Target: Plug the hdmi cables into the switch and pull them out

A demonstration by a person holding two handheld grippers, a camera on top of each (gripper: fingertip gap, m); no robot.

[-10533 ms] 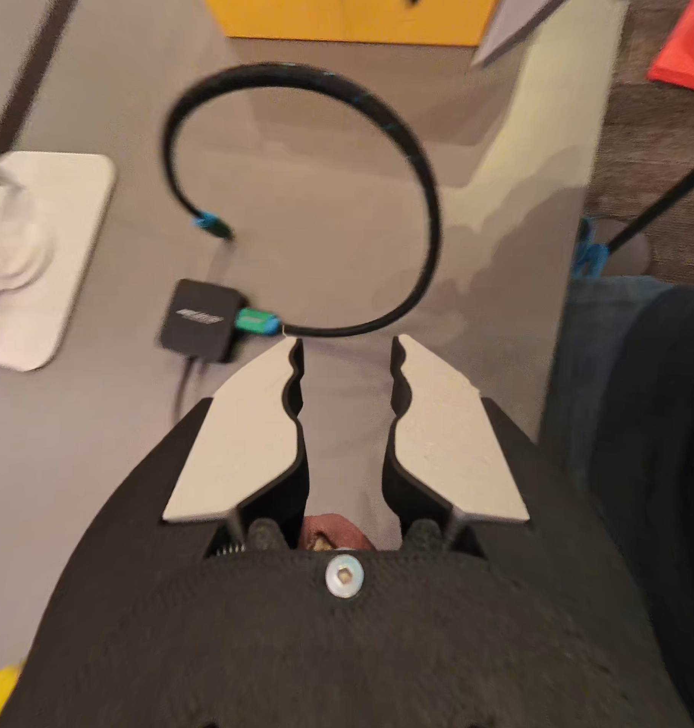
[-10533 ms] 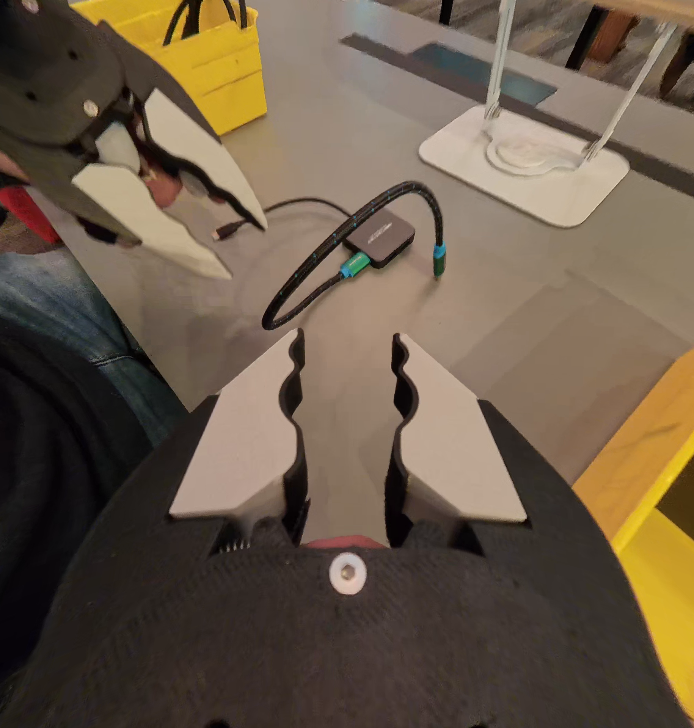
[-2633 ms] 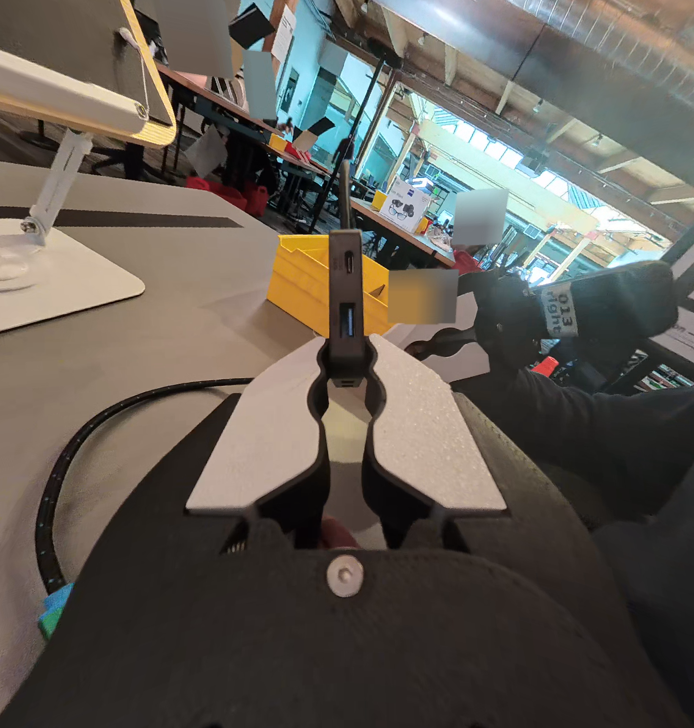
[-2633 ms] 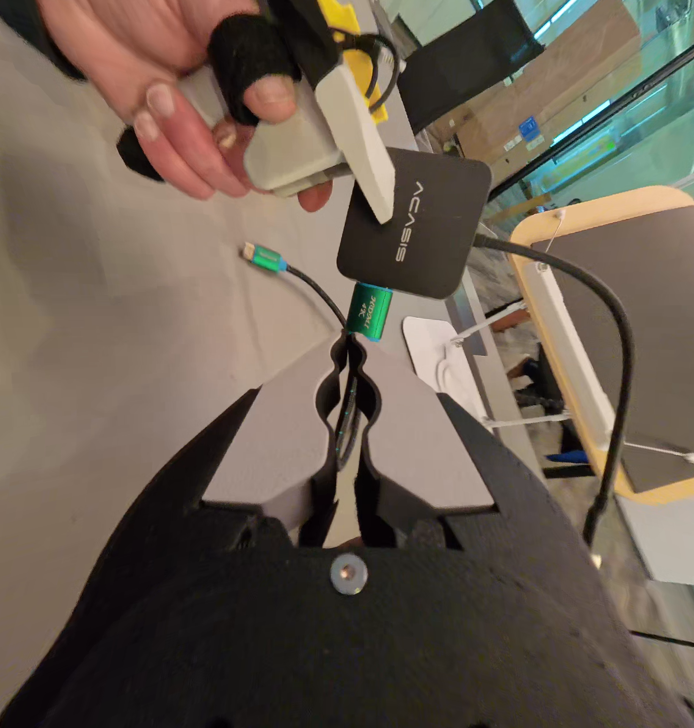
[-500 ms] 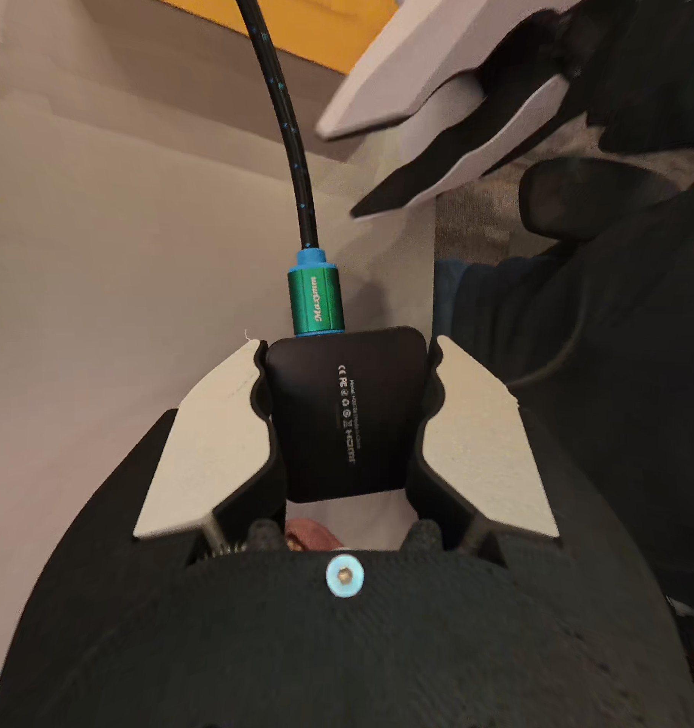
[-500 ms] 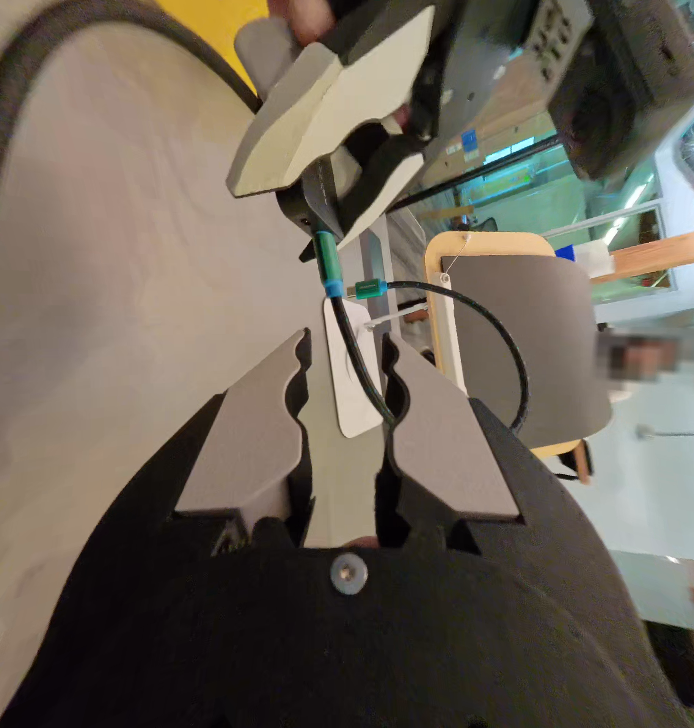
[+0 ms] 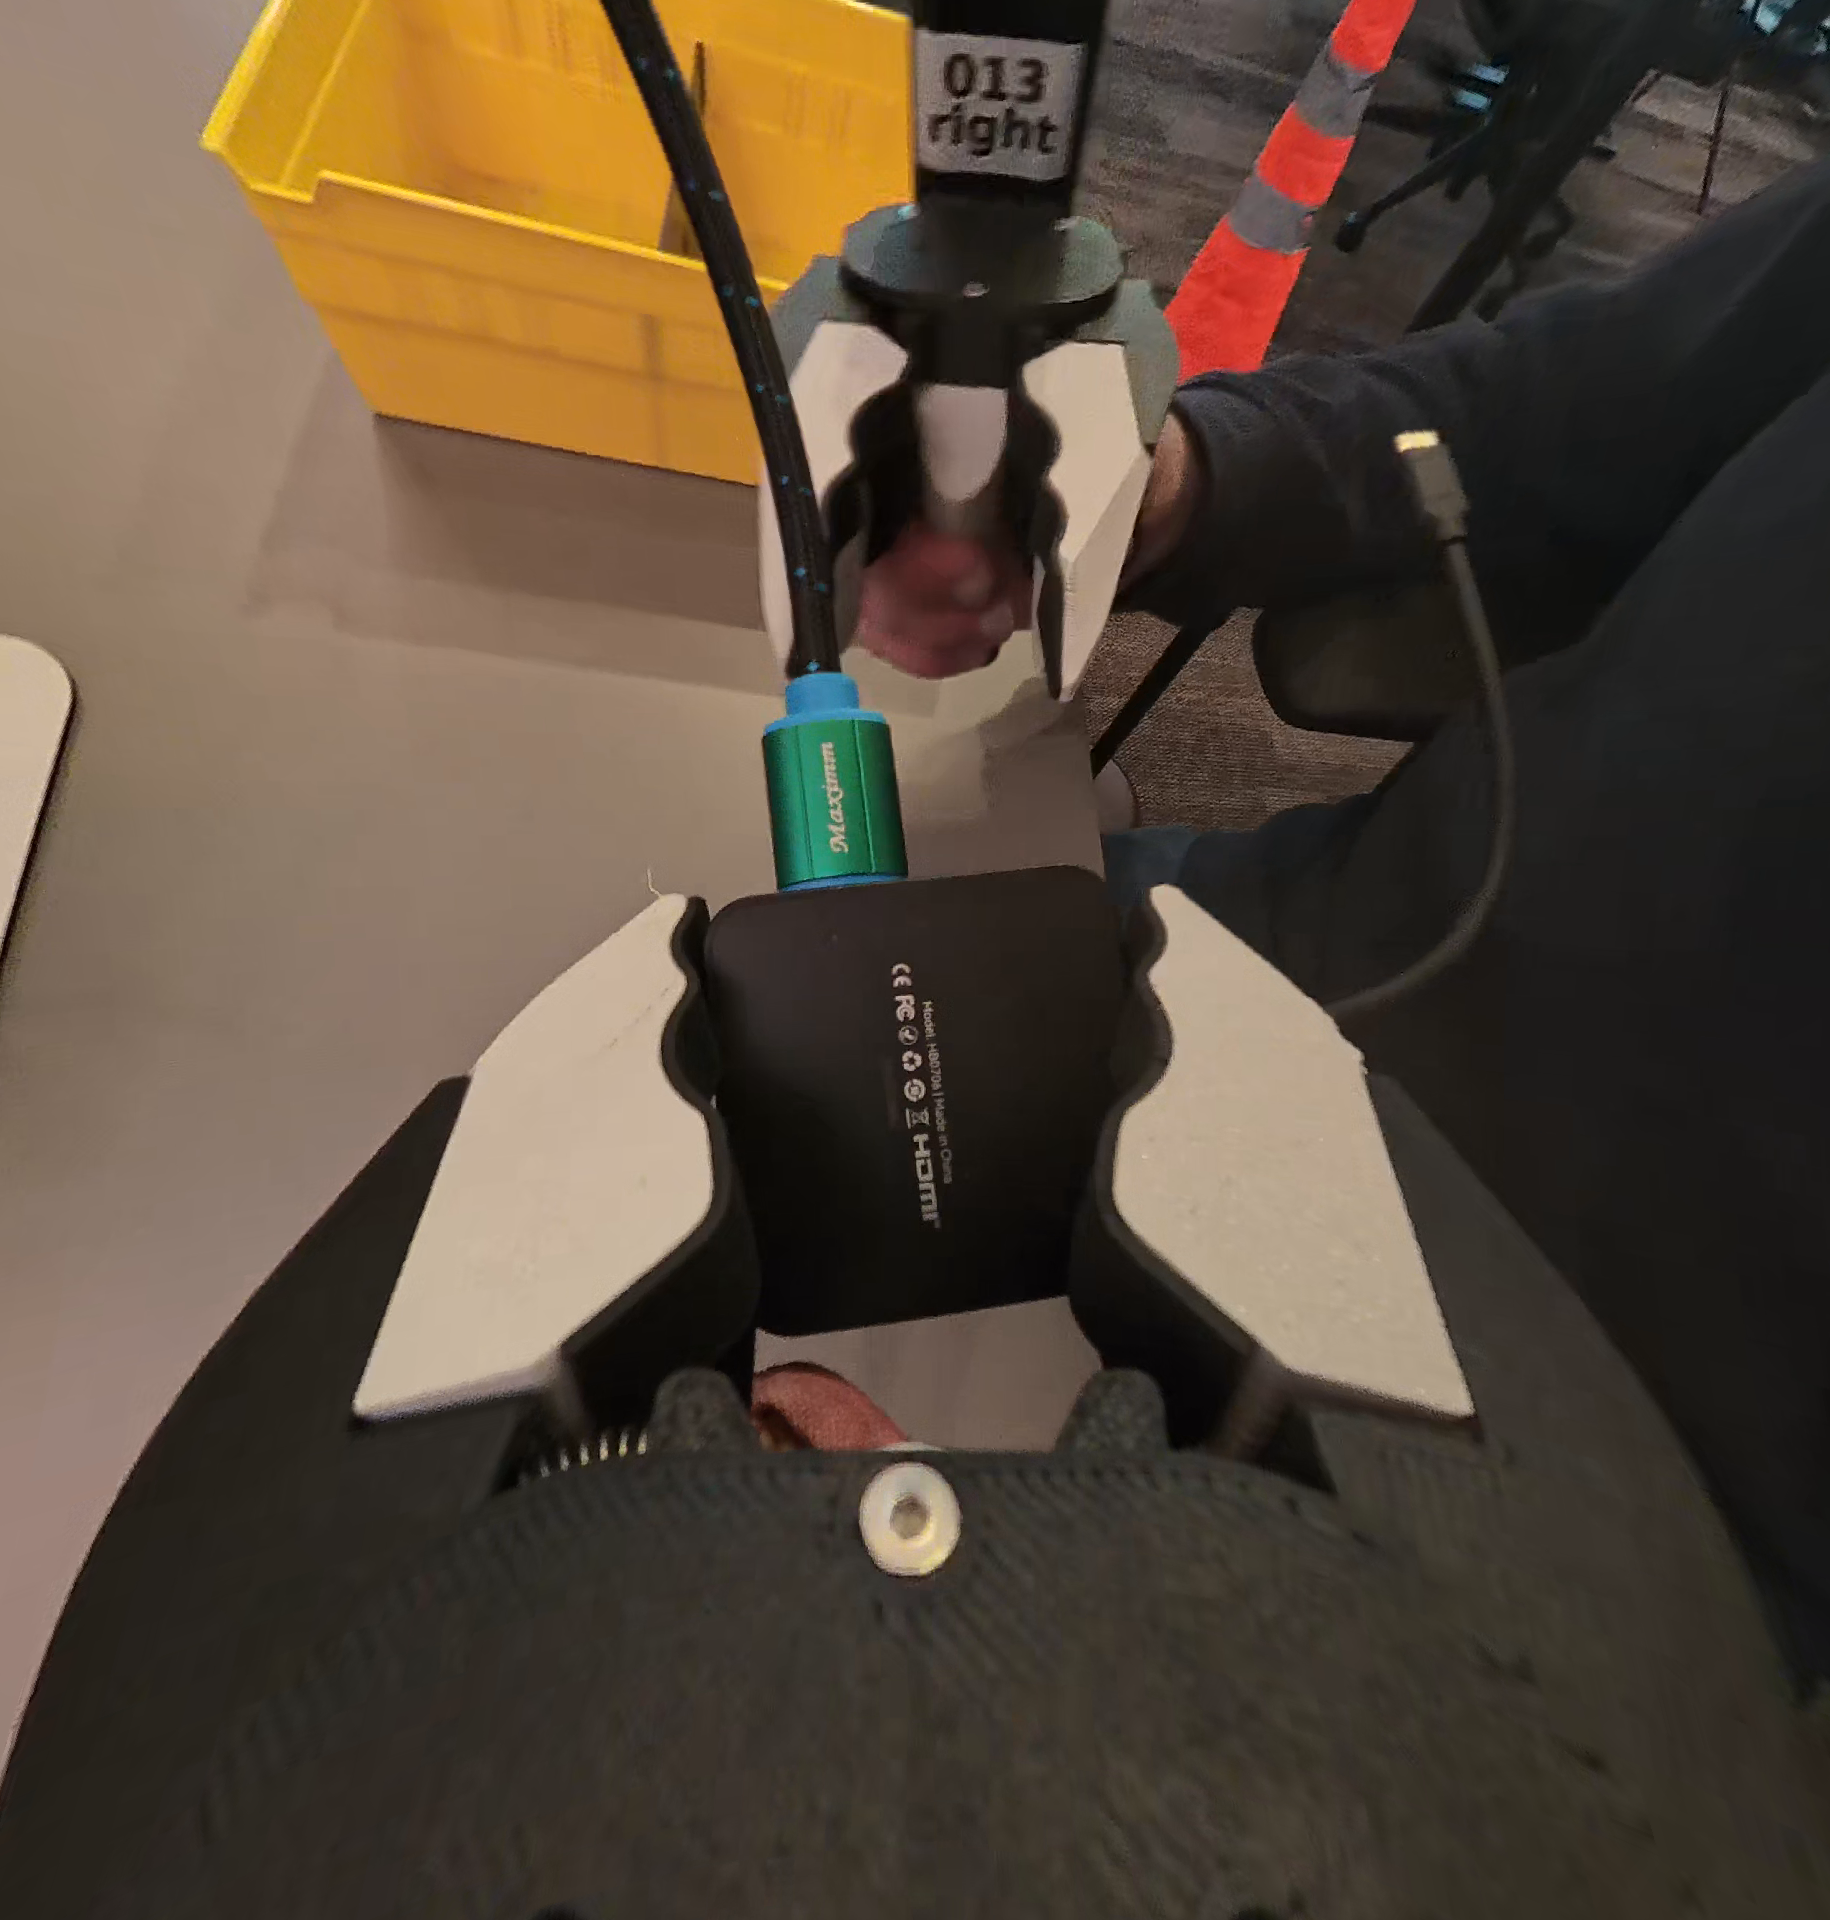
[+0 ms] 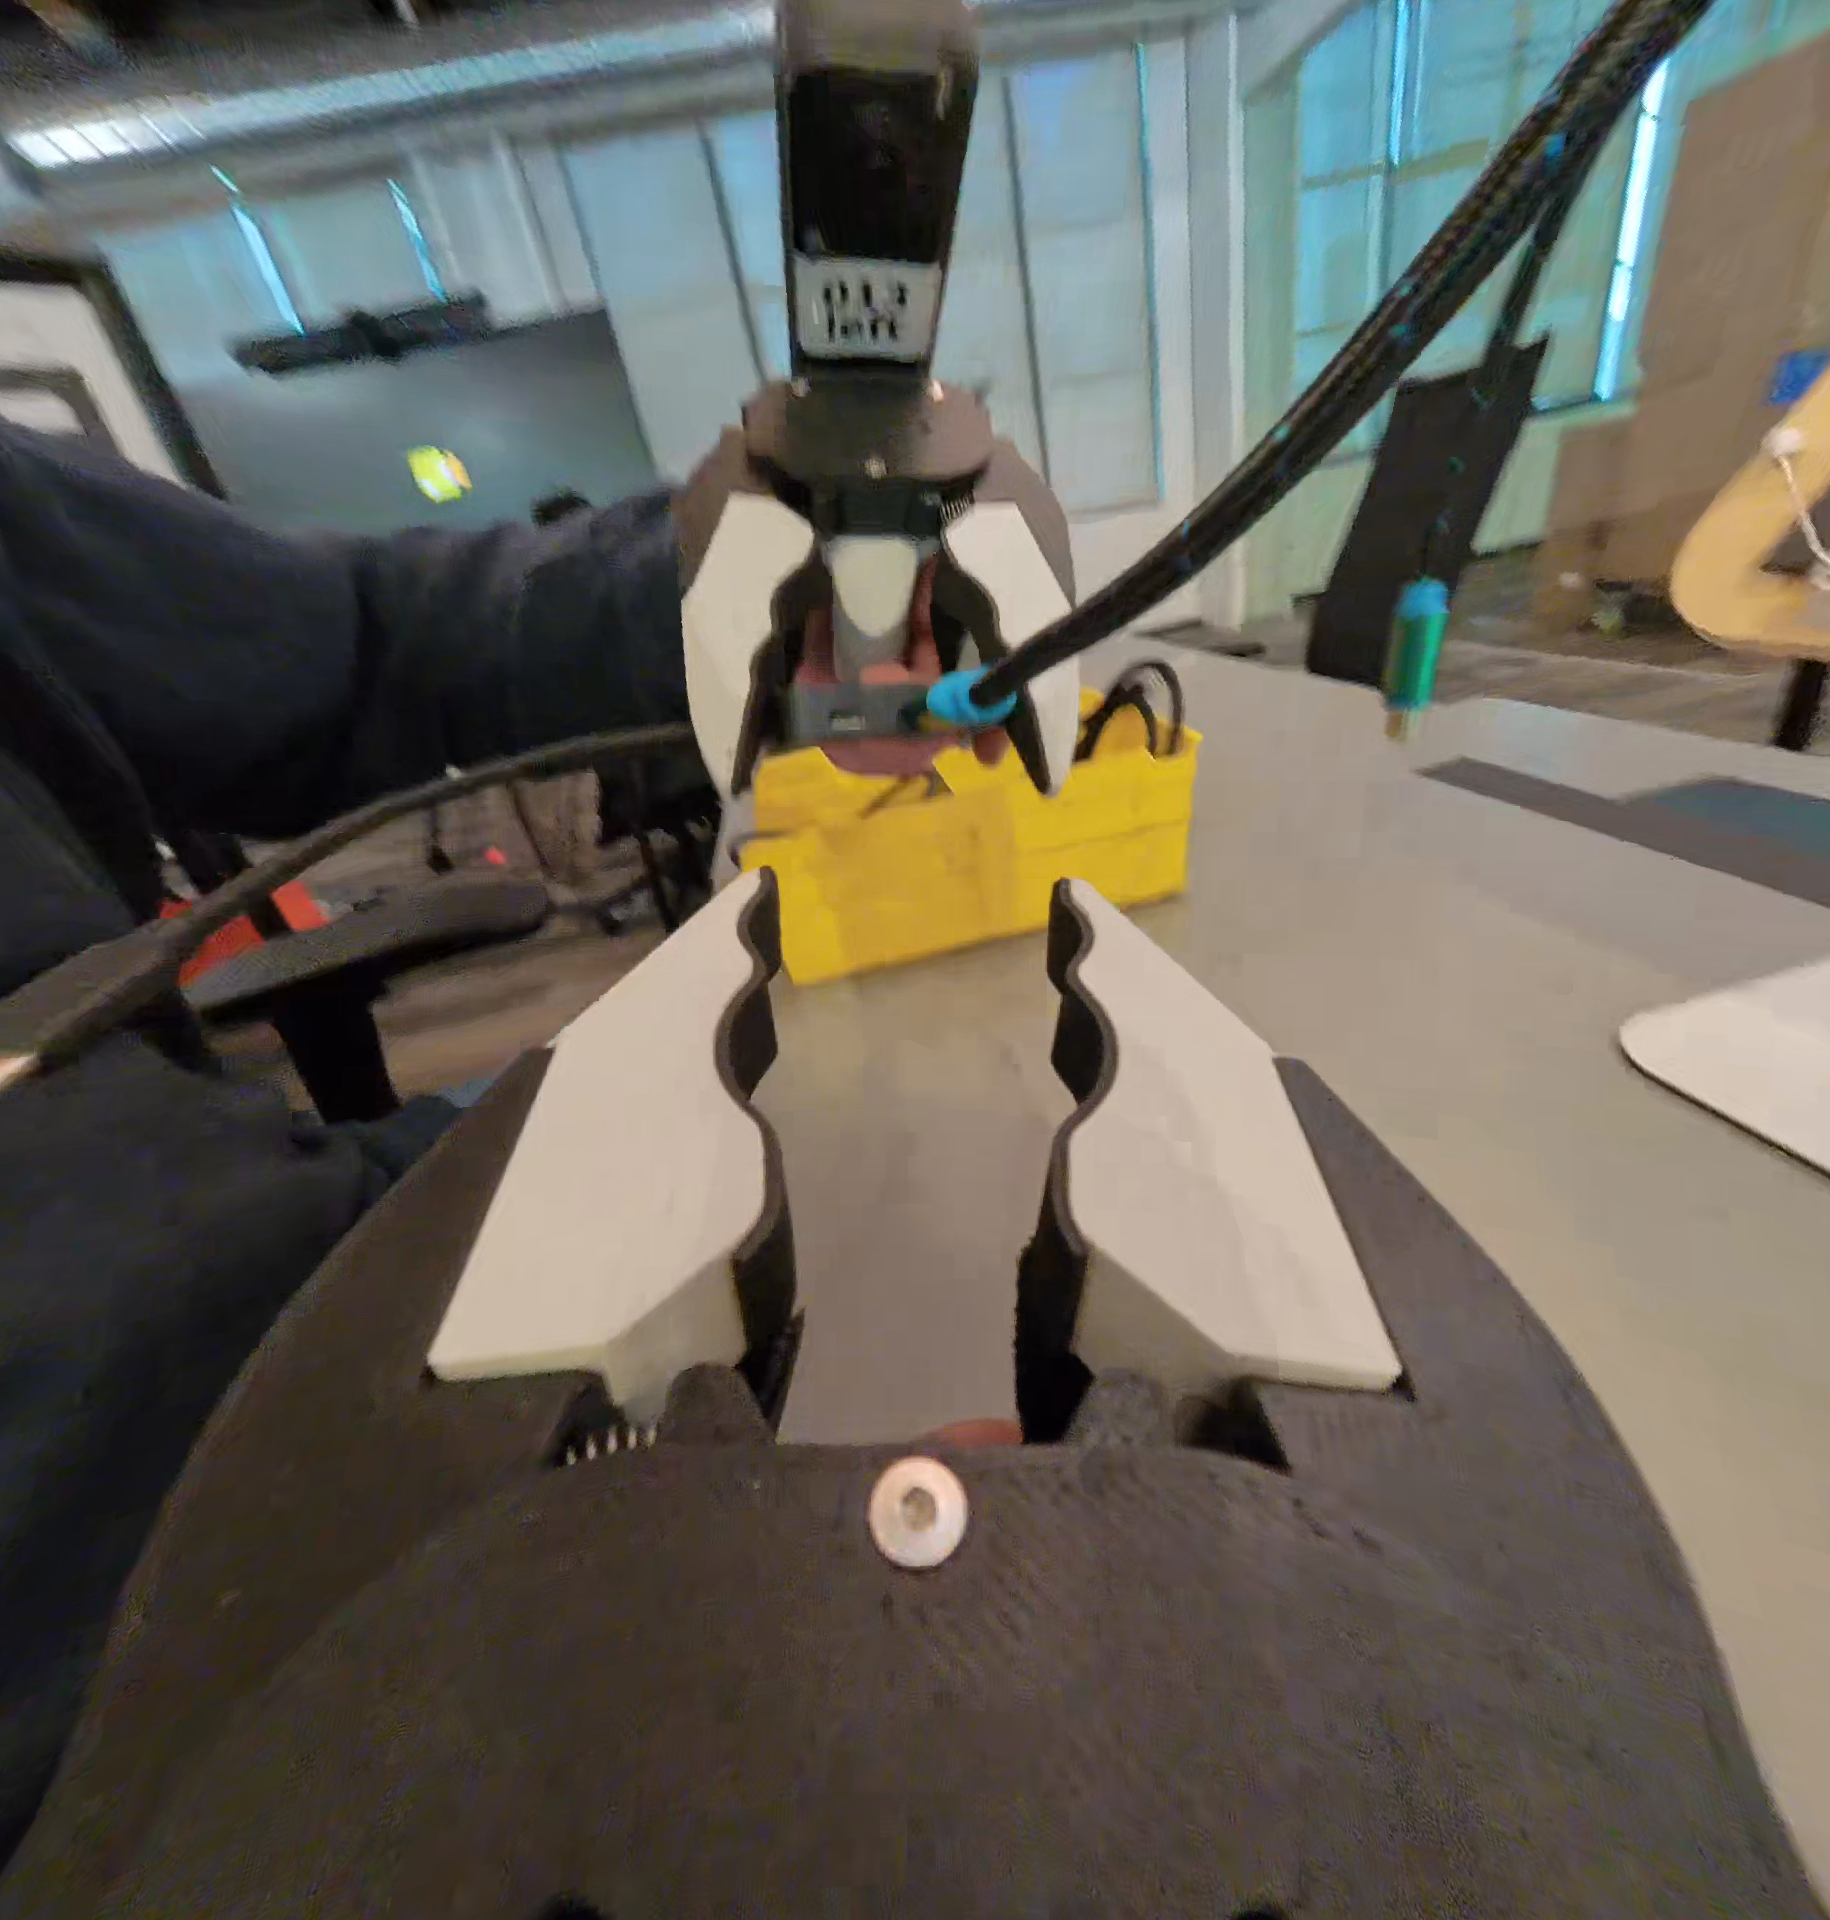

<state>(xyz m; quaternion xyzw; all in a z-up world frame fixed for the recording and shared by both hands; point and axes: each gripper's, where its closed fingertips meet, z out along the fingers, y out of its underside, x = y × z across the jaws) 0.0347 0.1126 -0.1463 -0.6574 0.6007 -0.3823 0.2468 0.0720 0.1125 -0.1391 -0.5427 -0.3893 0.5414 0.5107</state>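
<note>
The left gripper (image 7: 916,914) clamps the black switch (image 7: 916,1101) above the grey tabletop (image 7: 267,779), a green HDMI plug (image 7: 838,810) seated in it, while the right gripper (image 8: 916,904) faces it, fingers parted and empty.

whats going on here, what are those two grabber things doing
A person holds a gripper in each hand. The left gripper is shut on a black HDMI switch, held off the grey table, with one green HDMI plug seated in it. The right gripper is open and empty, facing the switch. The cable's other green plug dangles free.
</note>
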